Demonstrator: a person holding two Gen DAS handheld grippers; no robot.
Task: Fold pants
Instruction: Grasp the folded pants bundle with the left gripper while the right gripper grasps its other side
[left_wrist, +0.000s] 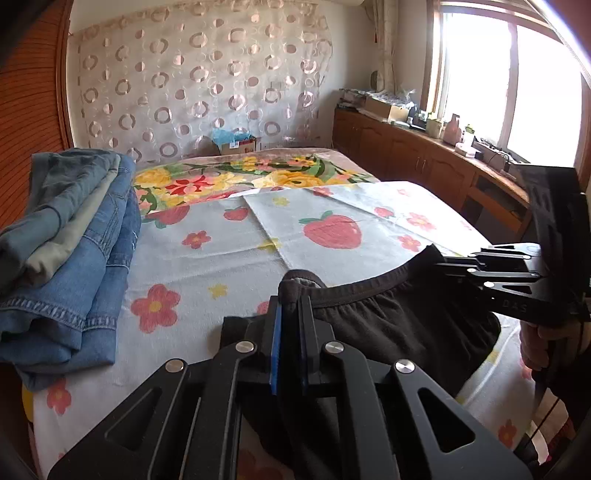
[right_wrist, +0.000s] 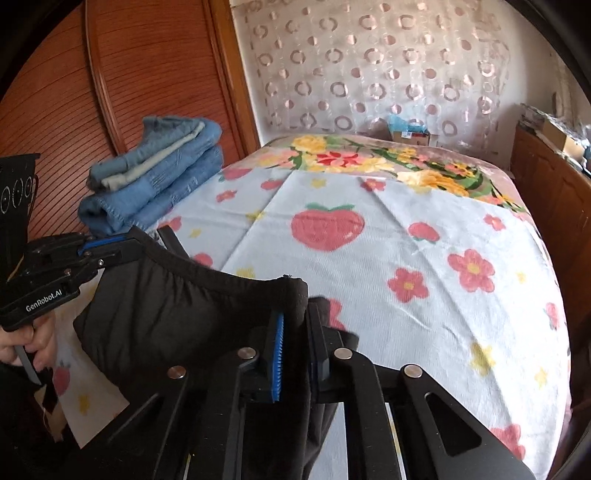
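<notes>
Black pants (left_wrist: 388, 325) hang by their elastic waistband above the strawberry-print sheet (left_wrist: 221, 254). At the bottom of the left wrist view, my left gripper (left_wrist: 290, 306) is shut on one end of the waistband, with cloth bunched over its blue pads. My right gripper (left_wrist: 439, 258) comes in from the right and is shut on the other end. In the right wrist view the pants (right_wrist: 177, 306) sag between the right gripper (right_wrist: 295, 317), shut on the band's corner, and the left gripper (right_wrist: 125, 245) at the left, held by a hand. The legs drop out of sight below.
A stack of folded jeans and blue-grey garments (left_wrist: 74, 240) (right_wrist: 159, 177) lies on the bed's left side by a wooden slatted door (right_wrist: 147, 74). A floral blanket (left_wrist: 258, 173) covers the far end. Wooden cabinets (left_wrist: 406, 147) with clutter run along the right under a window.
</notes>
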